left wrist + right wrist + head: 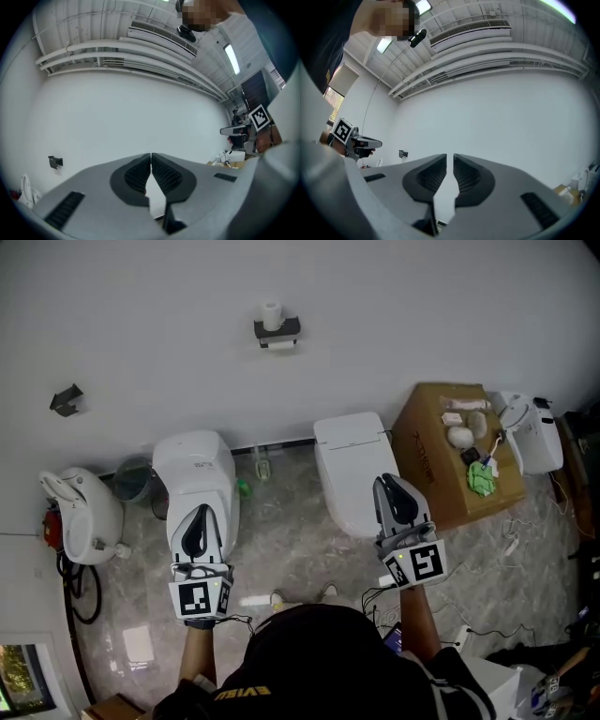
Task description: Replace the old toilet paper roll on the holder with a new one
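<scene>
Pointing both grippers at the white wall (141, 324), with nothing gripped in either.
The left gripper (151, 157) has its fingers (136, 174) clenched tip to tip and empty. The right gripper (446, 158) has its fingers (467, 174) released, with a narrow gap and nothing in it. In the head view both sit in the lower half, the left gripper in front of the left toilet (195, 470), the right in front of the right toilet (349, 465). The toilet paper roll (272, 315) stands upright on the dark holder (277, 330) at top centre, well apart from both grippers. A cardboard box (427, 460) sits at right.
</scene>
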